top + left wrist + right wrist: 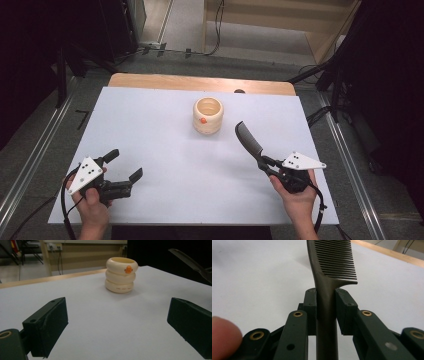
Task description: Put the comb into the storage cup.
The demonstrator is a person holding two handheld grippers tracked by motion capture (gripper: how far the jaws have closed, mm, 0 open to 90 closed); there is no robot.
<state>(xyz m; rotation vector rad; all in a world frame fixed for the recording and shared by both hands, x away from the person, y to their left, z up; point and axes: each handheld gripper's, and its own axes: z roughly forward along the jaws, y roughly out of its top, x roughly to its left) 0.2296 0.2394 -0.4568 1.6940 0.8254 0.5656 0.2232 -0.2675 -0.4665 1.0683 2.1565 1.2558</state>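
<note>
The table (150, 81) is light wood, with a big white sheet (165, 165) over nearly all of it, so just a strip of wood peeks out along the far edge. The floor around it is grey carpet (50, 145). Metal rails (30, 165) run along the floor on both the left and right sides of the table. Past the far edge there's a paler patch of floor (185, 22) and a light wooden cabinet or shelf unit (280, 20), with black cables (218, 25) trailing down near it. Both far corners are really dark, with black stands and gear (350, 65) I can't make out properly. The light is soft and even across the white sheet.
</note>
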